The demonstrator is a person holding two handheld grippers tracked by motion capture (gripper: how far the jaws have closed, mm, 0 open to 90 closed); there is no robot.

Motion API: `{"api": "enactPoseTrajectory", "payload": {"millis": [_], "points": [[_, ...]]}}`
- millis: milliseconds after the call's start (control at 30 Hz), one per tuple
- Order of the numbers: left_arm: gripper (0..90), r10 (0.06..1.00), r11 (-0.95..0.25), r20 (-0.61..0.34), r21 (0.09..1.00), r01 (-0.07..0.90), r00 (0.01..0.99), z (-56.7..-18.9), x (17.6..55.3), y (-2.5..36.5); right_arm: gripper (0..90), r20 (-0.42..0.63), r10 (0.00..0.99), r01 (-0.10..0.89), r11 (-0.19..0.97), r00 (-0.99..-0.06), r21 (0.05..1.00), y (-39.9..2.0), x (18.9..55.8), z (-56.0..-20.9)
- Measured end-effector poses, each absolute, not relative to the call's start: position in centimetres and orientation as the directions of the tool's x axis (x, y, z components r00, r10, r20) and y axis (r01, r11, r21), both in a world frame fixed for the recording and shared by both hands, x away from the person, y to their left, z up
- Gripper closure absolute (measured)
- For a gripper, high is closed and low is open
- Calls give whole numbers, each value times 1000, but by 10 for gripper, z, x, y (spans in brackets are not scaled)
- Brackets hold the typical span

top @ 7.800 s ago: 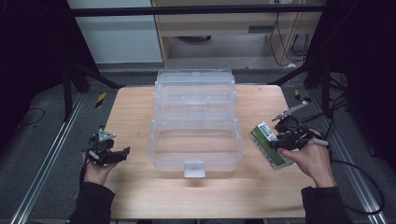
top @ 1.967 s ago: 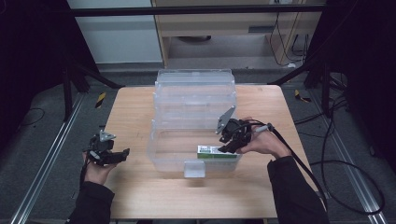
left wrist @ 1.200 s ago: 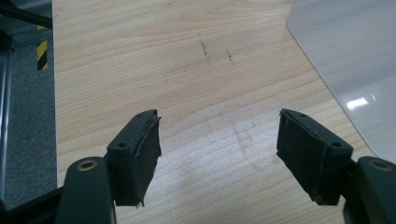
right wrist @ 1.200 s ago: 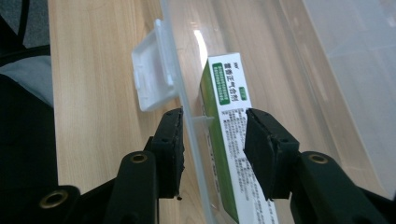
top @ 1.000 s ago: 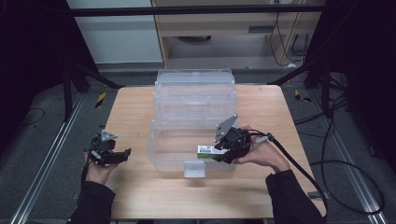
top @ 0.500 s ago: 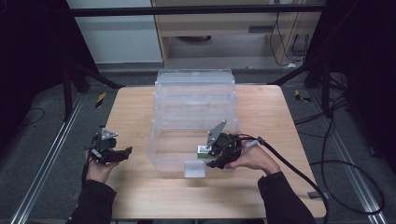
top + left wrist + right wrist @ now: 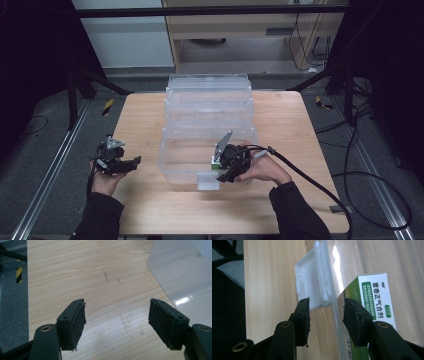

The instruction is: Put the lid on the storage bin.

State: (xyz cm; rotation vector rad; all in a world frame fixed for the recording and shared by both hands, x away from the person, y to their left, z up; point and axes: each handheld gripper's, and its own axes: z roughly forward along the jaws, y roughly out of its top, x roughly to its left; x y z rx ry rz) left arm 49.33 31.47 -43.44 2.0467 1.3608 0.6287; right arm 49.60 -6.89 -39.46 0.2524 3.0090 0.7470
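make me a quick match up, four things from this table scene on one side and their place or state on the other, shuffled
Things:
1. left gripper
2. right gripper
3. green and white box
4. white latch

Places or states:
A. inside the clear bin
B. jaws astride the bin's front wall
C. on the outside of the bin's front wall
D. open over bare wood, beside the bin

Pairs: 1-D, 2-B, 3-A, 4-C

The table [image 7: 150, 125] was pale wood with a fine grain, smooth and matt, faintly scuffed near its left edge. The bin [image 7: 207, 125] was clear, glossy plastic that caught white glare; its latch [image 7: 312, 282] was milky, smooth plastic. The box [image 7: 377, 300] was glossy printed card, green and white. The left gripper [image 7: 117, 322] had matt black pads [image 7: 77, 322], rubbery with frayed edges.
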Motion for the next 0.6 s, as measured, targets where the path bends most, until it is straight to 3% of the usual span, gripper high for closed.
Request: {"api": "enactPoseTrajectory", "payload": {"millis": [600], "points": [[282, 915, -295, 40, 748, 595, 403, -413, 492, 314, 660, 38, 166, 165, 879, -985, 447, -61, 500, -407]]}}
